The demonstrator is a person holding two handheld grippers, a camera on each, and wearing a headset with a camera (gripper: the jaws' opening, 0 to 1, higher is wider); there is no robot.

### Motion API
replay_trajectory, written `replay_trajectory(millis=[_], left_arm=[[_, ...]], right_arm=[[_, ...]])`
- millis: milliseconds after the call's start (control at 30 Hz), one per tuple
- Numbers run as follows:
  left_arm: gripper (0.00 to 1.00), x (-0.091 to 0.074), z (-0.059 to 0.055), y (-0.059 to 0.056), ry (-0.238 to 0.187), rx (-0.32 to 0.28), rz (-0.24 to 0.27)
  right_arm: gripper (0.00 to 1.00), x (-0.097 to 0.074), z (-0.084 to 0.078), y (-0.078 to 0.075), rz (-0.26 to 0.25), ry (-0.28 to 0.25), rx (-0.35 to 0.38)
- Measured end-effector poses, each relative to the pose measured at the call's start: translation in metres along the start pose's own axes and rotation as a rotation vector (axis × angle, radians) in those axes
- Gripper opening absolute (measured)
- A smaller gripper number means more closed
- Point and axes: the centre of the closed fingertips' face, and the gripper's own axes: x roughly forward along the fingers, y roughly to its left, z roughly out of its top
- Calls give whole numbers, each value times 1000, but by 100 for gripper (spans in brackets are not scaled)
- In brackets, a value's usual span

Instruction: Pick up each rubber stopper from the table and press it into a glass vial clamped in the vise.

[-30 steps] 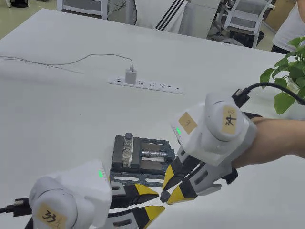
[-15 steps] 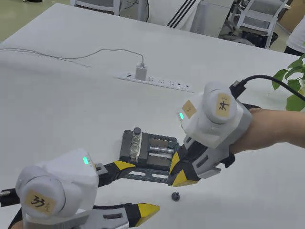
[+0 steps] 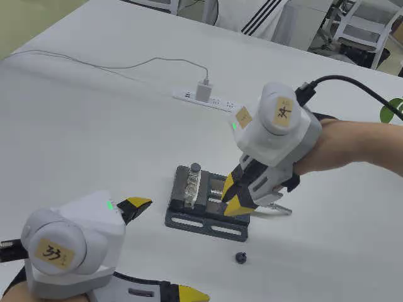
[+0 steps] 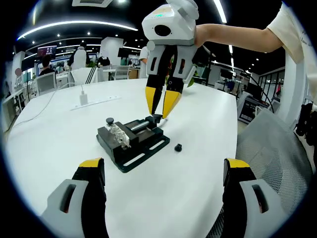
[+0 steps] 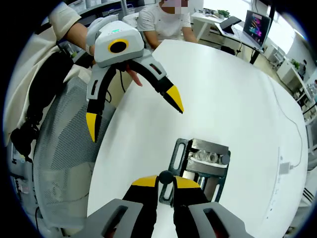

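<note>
Left hand-held gripper (image 4: 164,164) spread; right hand-held gripper (image 5: 166,182) nearly pressed together at a small dark lump (image 5: 166,176), what I cannot tell; a rubber stopper (image 3: 240,257) lies lower centre on the surface (image 3: 94,126); I judge it light, squashy, prone to roll; I'd pinch its sides.

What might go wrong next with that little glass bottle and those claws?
The right gripper hangs, jaws close together, just above the end of the vise; a slip might knock the clamped glass vial, which looks already capped. The loose rubber stopper lies on the table beside the vise; a passing gripper may roll it off.
</note>
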Motion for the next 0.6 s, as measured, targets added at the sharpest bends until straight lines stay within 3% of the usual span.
replay_trajectory(millis=[267, 600], left_arm=[[99, -3, -5, 5, 8, -5, 22], [99, -4, -4, 11, -2, -10, 42]], right_arm=[[7, 4, 2, -32, -54, 38, -92], [7, 8, 3, -54, -58, 85, -201]])
